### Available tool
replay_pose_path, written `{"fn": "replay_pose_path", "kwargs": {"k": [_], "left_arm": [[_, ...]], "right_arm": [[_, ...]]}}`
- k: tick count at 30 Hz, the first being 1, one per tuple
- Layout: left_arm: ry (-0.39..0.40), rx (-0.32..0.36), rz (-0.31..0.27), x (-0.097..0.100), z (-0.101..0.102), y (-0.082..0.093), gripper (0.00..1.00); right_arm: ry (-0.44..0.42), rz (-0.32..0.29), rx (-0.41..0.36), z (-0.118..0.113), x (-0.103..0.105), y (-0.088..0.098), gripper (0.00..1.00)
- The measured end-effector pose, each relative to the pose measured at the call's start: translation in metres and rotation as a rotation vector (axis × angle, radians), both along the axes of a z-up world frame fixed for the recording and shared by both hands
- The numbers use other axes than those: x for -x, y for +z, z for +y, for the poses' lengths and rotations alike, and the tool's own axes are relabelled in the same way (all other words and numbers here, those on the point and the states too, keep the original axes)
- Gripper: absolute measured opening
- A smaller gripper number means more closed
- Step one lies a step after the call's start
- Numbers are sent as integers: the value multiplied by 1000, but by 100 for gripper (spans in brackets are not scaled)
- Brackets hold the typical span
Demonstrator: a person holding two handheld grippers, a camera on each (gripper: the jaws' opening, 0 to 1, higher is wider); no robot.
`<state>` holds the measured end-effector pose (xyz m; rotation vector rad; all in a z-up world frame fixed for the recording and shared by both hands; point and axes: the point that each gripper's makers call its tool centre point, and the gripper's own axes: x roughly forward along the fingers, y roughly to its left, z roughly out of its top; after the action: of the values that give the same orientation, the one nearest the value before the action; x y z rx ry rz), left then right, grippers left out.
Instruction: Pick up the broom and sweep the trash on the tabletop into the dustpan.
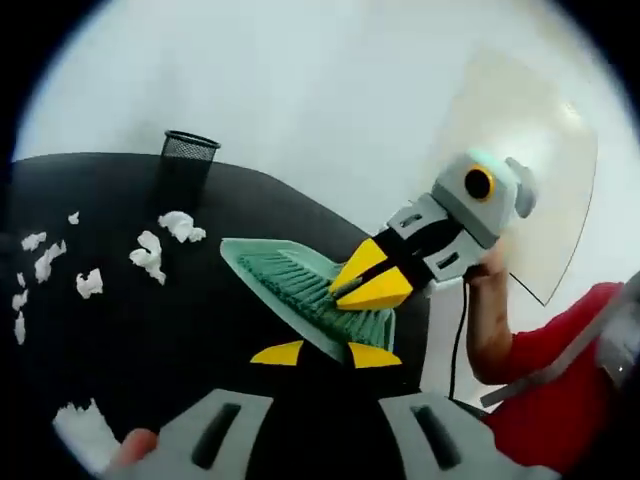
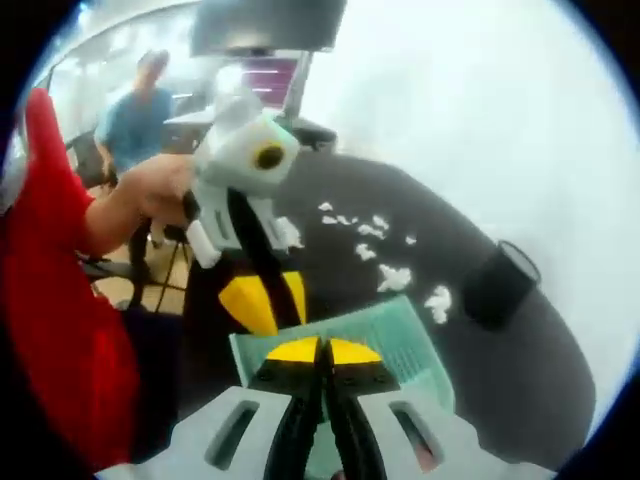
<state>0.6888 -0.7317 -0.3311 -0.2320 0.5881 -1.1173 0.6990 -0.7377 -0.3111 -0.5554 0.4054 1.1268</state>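
The green broom (image 1: 310, 290) lies flat on the black tabletop (image 1: 180, 350), its bristle head just ahead of my left gripper (image 1: 320, 354), at twelve o'clock in the left gripper view, with its long axis running from ten o'clock towards four. My right gripper (image 1: 365, 283) already has it: those yellow tips sit pinched together on the broom's near end, while my left jaws stand apart and hold nothing, though they are the nearer pair to the bristles. The white paper scraps (image 1: 150, 255) lie scattered at nine to ten o'clock, well apart from the broom, so I judge the sweep must run that way. A black mesh cup (image 1: 187, 150) stands at the table's far edge, before a pale wall.
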Motion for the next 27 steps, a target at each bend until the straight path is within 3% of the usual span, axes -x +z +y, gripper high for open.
{"fn": "replay_pose_path", "kwargs": {"k": [7, 10, 13, 15, 17, 18, 22, 24, 27], "left_arm": [[11, -64, -65, 3, 4, -5, 5], [22, -111, -105, 3, 12, -8, 0], [12, -119, -110, 11, 8, -7, 0], [-60, -86, -116, 23, 4, 1, 0], [33, -65, -114, 12, 18, 13, 0], [62, -71, -125, 7, 26, 17, 0], [81, -99, -211, -3, 34, 27, 0], [49, -73, -145, 0, 26, 20, 0], [37, -59, -143, -5, 21, 16, 0]], "right_arm": [[13, 27, -63, 2, 1, 2, 4], [2, 9, -80, -1, -3, 3, 4], [16, 58, -231, 10, 1, 22, 4], [58, 45, -177, 10, 5, 16, 4], [48, -2, -143, 11, 1, 14, 4], [44, 16, -153, 12, 2, 12, 4], [42, 50, -167, 12, 4, 10, 4], [37, 37, -163, 12, 4, 12, 4], [33, -7, -107, 9, 3, 8, 4]]}}
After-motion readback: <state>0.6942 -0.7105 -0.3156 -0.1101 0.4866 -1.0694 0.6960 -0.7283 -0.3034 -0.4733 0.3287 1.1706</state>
